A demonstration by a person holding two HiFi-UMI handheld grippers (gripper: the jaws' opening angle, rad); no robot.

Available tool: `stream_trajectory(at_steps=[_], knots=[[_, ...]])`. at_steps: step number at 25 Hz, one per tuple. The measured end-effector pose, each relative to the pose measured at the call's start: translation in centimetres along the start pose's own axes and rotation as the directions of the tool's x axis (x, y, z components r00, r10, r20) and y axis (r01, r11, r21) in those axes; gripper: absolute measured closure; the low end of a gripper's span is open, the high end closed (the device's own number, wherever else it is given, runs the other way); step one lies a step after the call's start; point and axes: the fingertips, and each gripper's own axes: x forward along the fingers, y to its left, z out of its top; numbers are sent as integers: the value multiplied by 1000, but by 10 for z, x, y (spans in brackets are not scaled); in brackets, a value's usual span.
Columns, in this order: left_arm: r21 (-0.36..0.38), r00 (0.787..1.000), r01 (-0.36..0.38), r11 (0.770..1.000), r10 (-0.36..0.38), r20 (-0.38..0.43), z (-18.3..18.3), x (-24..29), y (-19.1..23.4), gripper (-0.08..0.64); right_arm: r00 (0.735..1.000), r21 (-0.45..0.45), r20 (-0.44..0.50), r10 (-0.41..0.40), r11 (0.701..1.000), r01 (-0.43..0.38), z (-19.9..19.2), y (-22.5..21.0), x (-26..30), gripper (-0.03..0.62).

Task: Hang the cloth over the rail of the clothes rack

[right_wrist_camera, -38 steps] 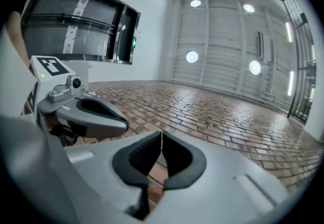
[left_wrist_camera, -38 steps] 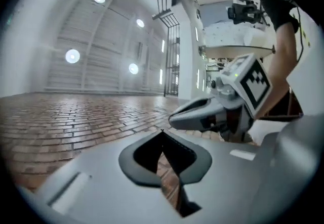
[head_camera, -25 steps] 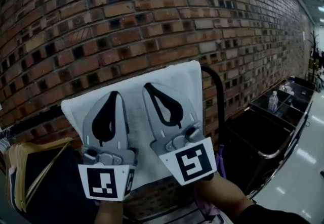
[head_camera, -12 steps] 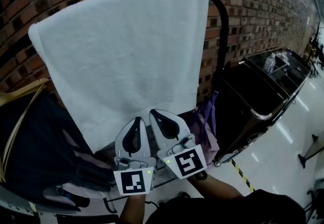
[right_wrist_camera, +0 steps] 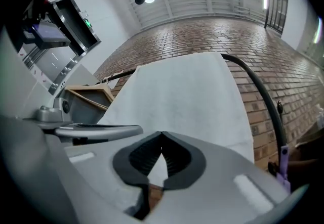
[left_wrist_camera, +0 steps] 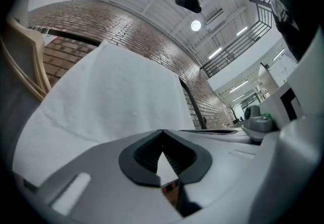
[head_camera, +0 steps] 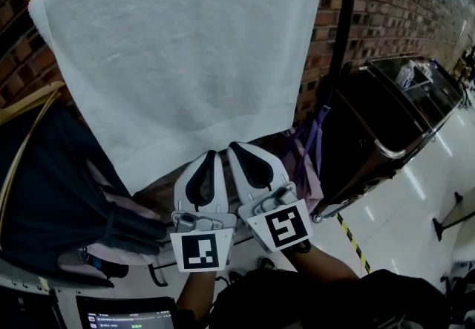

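Observation:
A white cloth [head_camera: 185, 53] hangs spread over the black rail of the clothes rack [head_camera: 343, 15], in front of a brick wall. My left gripper [head_camera: 211, 154] and right gripper [head_camera: 233, 147] are side by side just under the cloth's lower hem, both shut with nothing between the jaws. In the left gripper view the shut left gripper [left_wrist_camera: 162, 130] points up at the cloth [left_wrist_camera: 111, 91] and the rail [left_wrist_camera: 66, 36]. From the right gripper view, the shut right gripper [right_wrist_camera: 162, 132] faces the cloth [right_wrist_camera: 187, 91], with the rail [right_wrist_camera: 255, 84] curving down beside it.
Dark clothes on wooden hangers [head_camera: 44, 186] hang at the left of the cloth. A purple item [head_camera: 312, 157] hangs by the rack's post. At the right a black cart [head_camera: 386, 119] stands on the shiny floor. A lit screen [head_camera: 126, 318] is at the bottom left.
Both grippers have dropped from high in front of the cloth near the rail to below its hem. The cloth stays draped on the rail. The head view has tilted downward.

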Motion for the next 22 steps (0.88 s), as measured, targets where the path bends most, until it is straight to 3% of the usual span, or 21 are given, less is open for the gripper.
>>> stream_trajectory(at_steps=[22], knots=[[-49, 1000, 19, 999, -18, 5, -4, 11, -2, 557, 1000, 0, 13, -11, 1000, 11, 0, -11, 6, 589]])
